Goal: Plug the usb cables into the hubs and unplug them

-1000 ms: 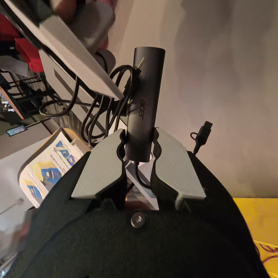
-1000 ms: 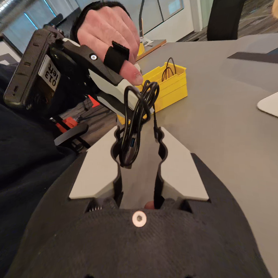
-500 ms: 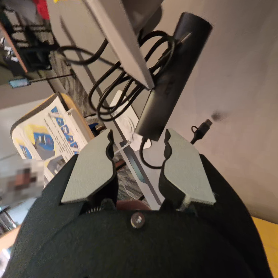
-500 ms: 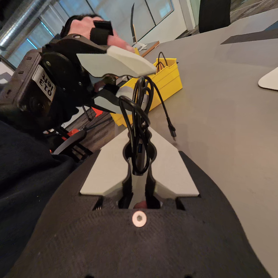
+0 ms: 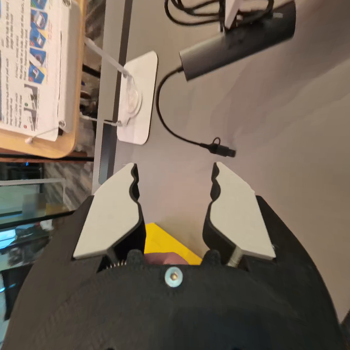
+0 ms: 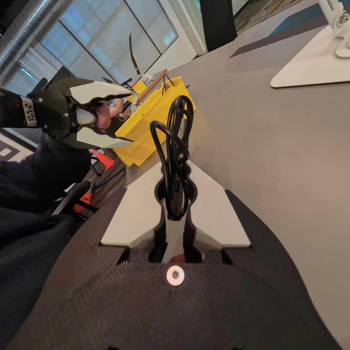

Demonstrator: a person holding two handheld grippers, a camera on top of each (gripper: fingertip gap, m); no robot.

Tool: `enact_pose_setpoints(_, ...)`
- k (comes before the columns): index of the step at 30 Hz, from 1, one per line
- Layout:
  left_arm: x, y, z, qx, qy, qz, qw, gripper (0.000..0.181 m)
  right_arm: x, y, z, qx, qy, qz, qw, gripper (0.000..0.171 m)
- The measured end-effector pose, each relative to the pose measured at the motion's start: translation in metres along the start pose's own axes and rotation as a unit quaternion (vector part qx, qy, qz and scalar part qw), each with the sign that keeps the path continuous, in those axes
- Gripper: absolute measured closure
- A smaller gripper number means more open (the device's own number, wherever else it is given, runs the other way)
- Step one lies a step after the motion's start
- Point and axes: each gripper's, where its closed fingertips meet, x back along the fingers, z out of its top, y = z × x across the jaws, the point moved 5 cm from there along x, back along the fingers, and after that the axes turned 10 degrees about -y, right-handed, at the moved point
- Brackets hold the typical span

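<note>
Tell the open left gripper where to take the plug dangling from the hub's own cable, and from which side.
Grip the dangling plug across its black body, behind the metal tip, with the left gripper coming straight ahead from below it. It hangs free under the hub, lying crosswise before the open jaws.

Hub (image 5: 236, 43) now out of left gripper (image 5: 175, 166)

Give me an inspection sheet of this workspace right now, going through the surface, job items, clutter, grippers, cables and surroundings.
Surface: grey table, mostly bare.
Job's things: dark hub held off the table; its short lead ends in a free plug.
Clutter: yellow bin with wires; white stand base; printed sheet on a wooden board.
Grippers: left gripper open, empty; right gripper shut on the hub and cable.
Cables: black cable looped in a bundle against the hub.
Surroundings: large windows, orange cone on the floor.
</note>
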Motion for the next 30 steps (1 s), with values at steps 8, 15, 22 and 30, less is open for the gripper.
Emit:
enact_pose_setpoints(8, 0.056, -0.046, -0.115, 0.119, -0.106, 0.023, 0.987, 0.137, 0.001, 0.013, -0.023, 0.007, -0.031, -0.040, 0.999, 0.160)
enact_pose_setpoints(15, 0.056, -0.012, -0.230, 0.259, -0.213, -0.121, 0.934, 0.150, -0.006, 0.019, -0.034, -0.003, -0.042, -0.033, 0.999, 0.160)
enact_pose_setpoints(22, -0.008, 0.034, -0.269, 0.320, -0.298, -0.226, 0.870, 0.150, -0.006, 0.019, -0.036, -0.002, -0.046, -0.037, 0.998, 0.160)
enact_pose_setpoints(30, -0.027, 0.044, -0.281, 0.352, -0.337, -0.259, 0.834, 0.180, -0.004, 0.019, -0.037, -0.007, -0.043, -0.035, 0.998, 0.160)
